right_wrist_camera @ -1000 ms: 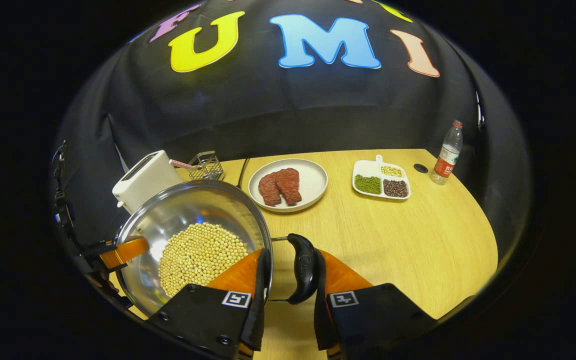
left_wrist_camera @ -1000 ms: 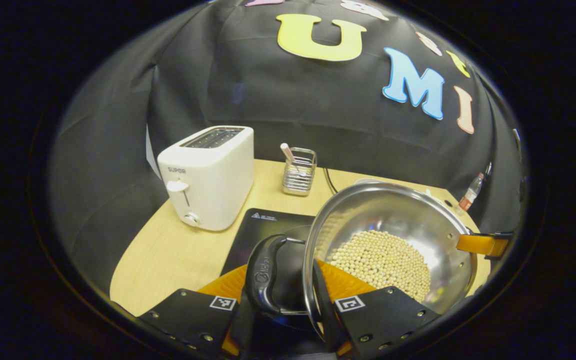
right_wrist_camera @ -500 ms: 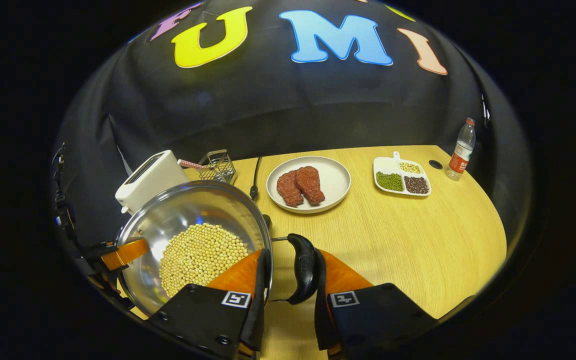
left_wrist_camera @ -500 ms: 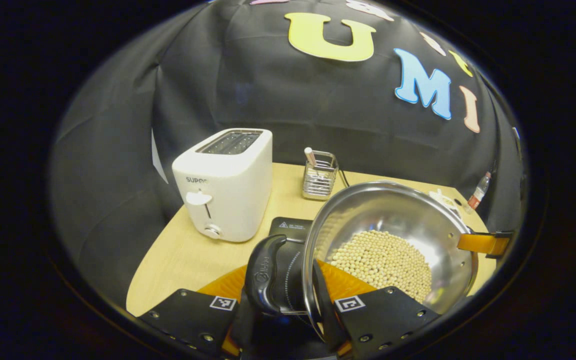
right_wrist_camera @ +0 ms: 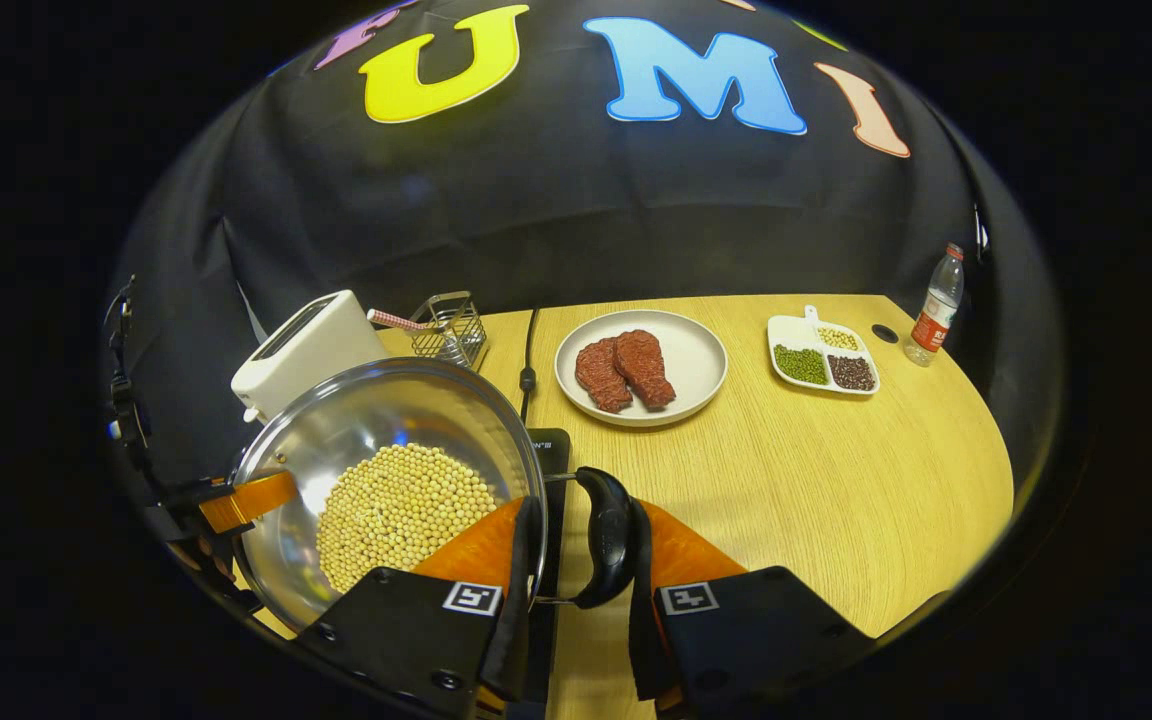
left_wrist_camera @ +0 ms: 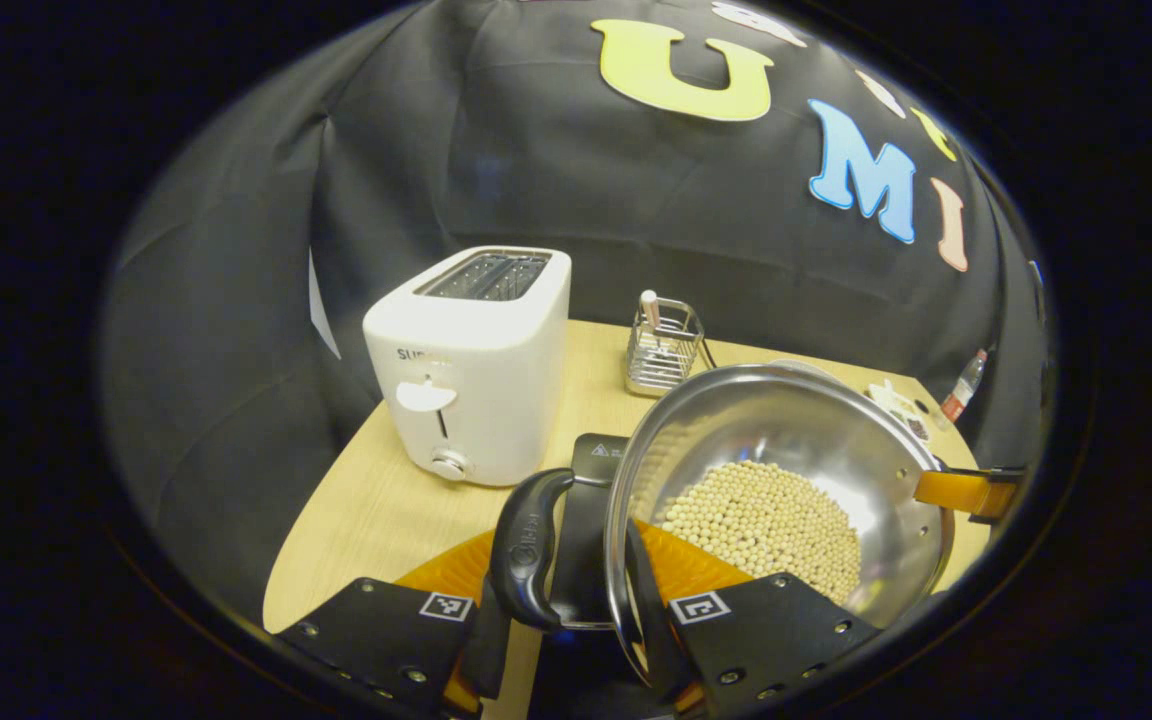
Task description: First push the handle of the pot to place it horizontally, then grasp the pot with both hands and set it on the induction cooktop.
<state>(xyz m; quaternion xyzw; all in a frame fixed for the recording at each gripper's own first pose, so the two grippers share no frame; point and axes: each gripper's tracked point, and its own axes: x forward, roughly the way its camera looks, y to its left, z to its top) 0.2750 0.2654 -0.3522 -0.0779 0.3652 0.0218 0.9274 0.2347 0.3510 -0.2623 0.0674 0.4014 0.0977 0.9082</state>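
Wooden table: rounded top, carrying every item listed below.

Pot: steel, round, part-filled with pale round beans. It is held between the two grippers above the induction cooktop; whether its base touches the cooktop cannot be told. Each side carries a black loop handle, lying level.

Induction cooktop: flat black slab, seen under the pot's left handle in the left gripper view and as a dark strip beside the rim in the right gripper view.

Toaster: white, two-slot, standing just behind the cooktop on the left.

Left gripper: closed narrow, its fingers pressing on the left handle and the pot's rim. In the right gripper view it appears at the pot's far side.

Right gripper: likewise narrow, one finger against the rim, the other outside the right handle, clamping both.

Plate: white, holding two red meat pieces.

Wire basket: upright, with a straw in it, behind the pot.

Divided dish: white, three compartments of green, dark and pale beans.

Water bottle: upright near the table's far right edge.
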